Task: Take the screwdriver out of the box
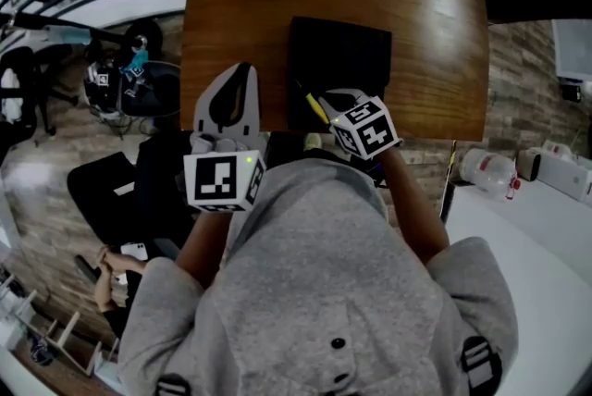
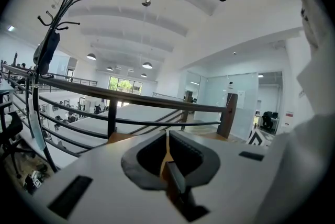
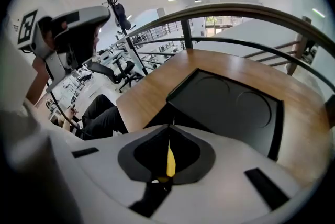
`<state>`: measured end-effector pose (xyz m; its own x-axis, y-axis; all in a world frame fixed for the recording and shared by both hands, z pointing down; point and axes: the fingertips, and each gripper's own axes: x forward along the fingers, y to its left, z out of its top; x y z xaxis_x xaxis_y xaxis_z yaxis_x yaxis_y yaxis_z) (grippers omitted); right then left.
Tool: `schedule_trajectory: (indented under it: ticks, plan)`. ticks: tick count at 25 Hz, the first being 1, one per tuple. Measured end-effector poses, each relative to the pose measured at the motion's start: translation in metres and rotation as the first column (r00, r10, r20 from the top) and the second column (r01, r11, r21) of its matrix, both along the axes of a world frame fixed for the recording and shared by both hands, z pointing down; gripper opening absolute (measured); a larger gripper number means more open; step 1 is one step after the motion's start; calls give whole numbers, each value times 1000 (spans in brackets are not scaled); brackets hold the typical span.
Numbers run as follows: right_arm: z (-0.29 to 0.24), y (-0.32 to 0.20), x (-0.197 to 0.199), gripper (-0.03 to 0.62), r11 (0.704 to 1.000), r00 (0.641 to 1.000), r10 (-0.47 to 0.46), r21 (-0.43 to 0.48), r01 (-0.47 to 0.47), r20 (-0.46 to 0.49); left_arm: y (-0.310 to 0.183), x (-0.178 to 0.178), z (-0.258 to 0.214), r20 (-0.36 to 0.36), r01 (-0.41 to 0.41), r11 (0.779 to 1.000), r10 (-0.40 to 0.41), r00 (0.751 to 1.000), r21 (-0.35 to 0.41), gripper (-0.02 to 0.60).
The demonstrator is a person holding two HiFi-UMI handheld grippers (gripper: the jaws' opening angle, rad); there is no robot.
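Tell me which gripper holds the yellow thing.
The right gripper: its jaws are shut on the yellow screwdriver; the left gripper's shut jaws hold nothing.

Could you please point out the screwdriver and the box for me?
screwdriver (image 1: 317,107), head view, on its yellow handle.
box (image 1: 339,59), head view, middle of its black surface.

Head view steeply down, right gripper view low, both toward box (image 1: 339,52).
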<state>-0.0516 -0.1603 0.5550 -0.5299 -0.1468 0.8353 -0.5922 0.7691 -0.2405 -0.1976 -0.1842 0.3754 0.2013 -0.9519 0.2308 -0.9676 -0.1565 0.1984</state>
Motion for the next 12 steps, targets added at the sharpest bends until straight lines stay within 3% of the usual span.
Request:
schedule_trajectory:
  ticks: [12]
  plan:
    - [46, 5, -5, 114, 992, 997, -35, -126, 26, -68, -10, -4, 11, -29, -9, 1000, 8, 1000, -25, 29]
